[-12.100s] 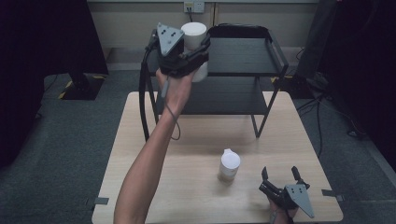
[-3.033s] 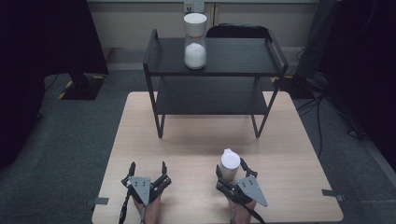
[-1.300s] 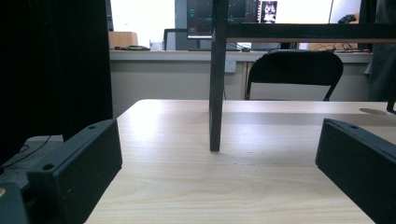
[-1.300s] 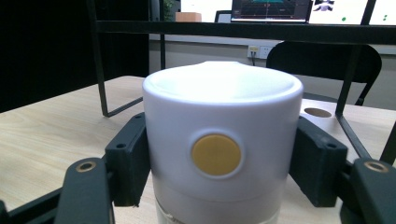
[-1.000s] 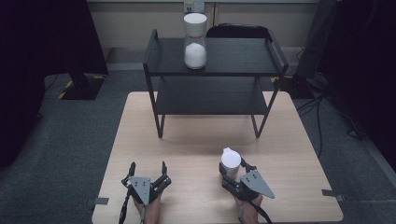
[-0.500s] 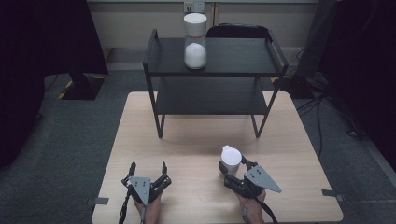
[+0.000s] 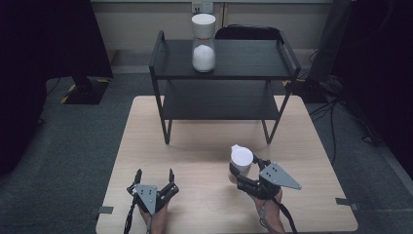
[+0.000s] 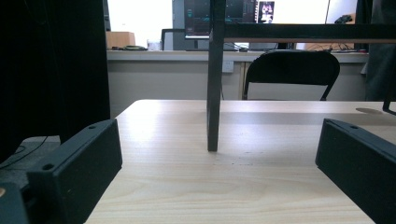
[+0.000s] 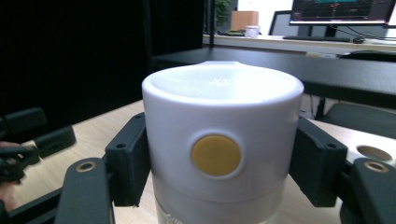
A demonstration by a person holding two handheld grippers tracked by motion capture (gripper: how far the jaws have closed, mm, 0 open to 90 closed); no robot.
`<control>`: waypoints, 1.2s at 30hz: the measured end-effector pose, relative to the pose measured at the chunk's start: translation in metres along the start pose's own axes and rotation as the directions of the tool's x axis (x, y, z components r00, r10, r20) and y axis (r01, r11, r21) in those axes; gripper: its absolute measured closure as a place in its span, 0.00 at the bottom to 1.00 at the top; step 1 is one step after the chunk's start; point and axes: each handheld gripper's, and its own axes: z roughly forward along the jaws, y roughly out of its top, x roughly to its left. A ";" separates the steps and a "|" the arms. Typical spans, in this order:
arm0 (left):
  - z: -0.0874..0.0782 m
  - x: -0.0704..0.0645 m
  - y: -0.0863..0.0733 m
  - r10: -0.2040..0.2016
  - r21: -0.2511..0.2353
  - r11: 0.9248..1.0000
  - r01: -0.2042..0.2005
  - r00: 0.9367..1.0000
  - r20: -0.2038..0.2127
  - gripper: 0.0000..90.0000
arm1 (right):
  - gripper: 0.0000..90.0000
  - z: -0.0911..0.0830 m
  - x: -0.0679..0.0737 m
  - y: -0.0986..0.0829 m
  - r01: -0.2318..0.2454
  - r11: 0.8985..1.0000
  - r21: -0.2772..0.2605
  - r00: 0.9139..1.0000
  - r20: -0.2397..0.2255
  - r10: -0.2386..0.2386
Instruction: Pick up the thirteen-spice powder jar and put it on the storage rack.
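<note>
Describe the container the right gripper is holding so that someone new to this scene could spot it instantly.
Start at the light wooden table in front of the black two-tier shelf. Near its front right, the right gripper clamps a white-lidded container. Unlike the taller white container on the shelf's top tier, it has a round yellow button on its lid.

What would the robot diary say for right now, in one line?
right gripper: jaws shut on white jar | left gripper: open, idle on table

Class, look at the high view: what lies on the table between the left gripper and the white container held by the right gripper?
Nothing: between the left gripper and the white container the wooden table is bare, as the high view shows.
</note>
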 end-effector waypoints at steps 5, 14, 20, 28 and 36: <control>0.000 0.000 0.000 0.001 0.001 1.000 -0.001 1.000 0.000 0.00 | 0.34 0.002 -0.012 0.018 -0.011 1.000 -0.018 0.999 -0.038 0.011; 0.000 0.000 0.000 0.000 0.001 1.000 0.000 1.000 0.002 0.00 | 0.34 0.017 -0.034 0.068 0.035 0.999 -0.034 0.996 -0.080 -0.037; 0.000 0.000 0.000 0.000 0.001 1.000 0.000 1.000 0.001 0.00 | 0.34 0.026 -0.047 0.098 0.050 0.998 -0.048 0.995 -0.088 -0.054; 0.000 0.000 0.000 0.001 0.001 1.000 -0.001 1.000 0.002 0.00 | 0.34 0.040 -0.062 0.144 0.037 0.996 -0.085 0.996 -0.081 -0.044; 0.000 0.001 0.000 0.000 0.001 1.000 0.000 1.000 0.004 0.00 | 0.34 0.060 -0.055 0.195 0.042 0.992 -0.119 0.999 0.008 -0.042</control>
